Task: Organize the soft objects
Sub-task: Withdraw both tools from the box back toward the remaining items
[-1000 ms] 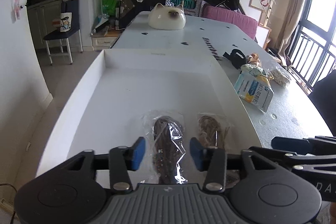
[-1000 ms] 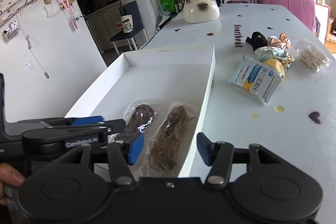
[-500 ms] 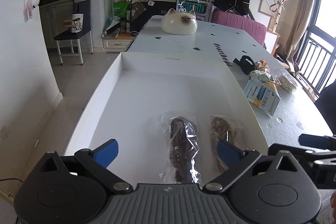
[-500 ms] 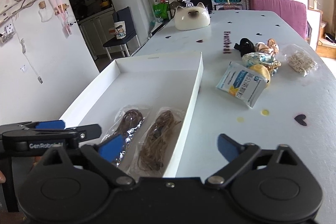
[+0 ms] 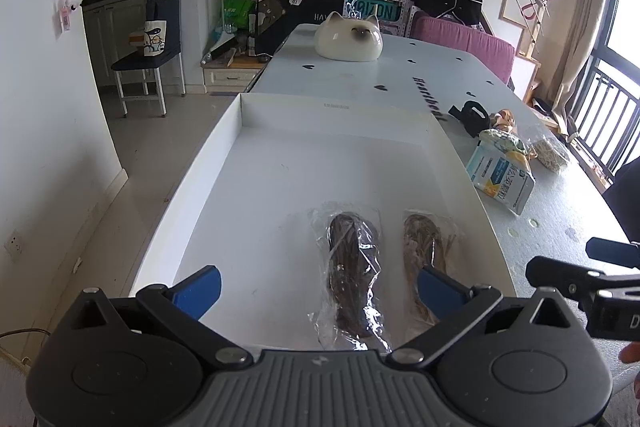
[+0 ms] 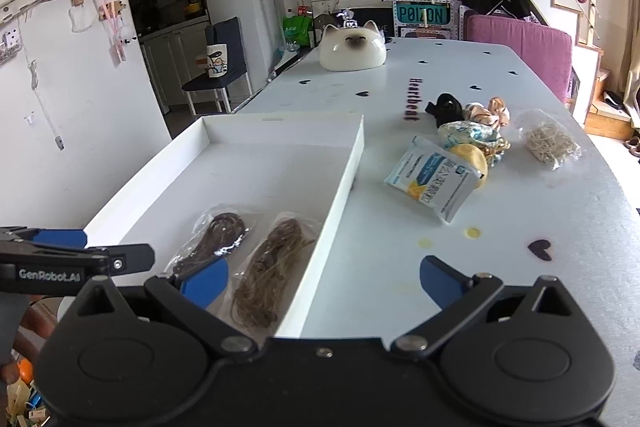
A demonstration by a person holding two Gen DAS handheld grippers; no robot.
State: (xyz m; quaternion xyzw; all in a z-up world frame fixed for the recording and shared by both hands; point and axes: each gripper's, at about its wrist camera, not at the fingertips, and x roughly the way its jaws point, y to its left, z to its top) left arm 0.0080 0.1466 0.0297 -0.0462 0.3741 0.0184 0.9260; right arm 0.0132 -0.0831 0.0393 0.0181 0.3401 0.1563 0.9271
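Note:
A white shallow box [image 5: 336,131] [image 6: 344,179] lies on the table. Two clear bags lie in its near right corner: one of dark brown hair ties [image 5: 352,267] [image 6: 216,239], one of lighter brown ties [image 5: 426,247] [image 6: 268,275]. On the table to the right are a blue-white packet [image 6: 434,181] [image 5: 502,181], fabric scrunchies [image 6: 472,135], a black scrunchie [image 6: 448,109] and a bag of rubber bands [image 6: 548,141]. My left gripper [image 5: 318,291] is open above the bags. My right gripper [image 6: 322,279] is open over the box's right wall.
A white cat-shaped ceramic piece [image 5: 348,37] [image 6: 352,47] stands at the far end of the table. A pink sofa [image 6: 524,47] is behind the table on the right. A dark chair [image 5: 148,55] stands on the floor to the left.
Both grippers have opened wide and drawn back and up from the two bags, which stay in the box.

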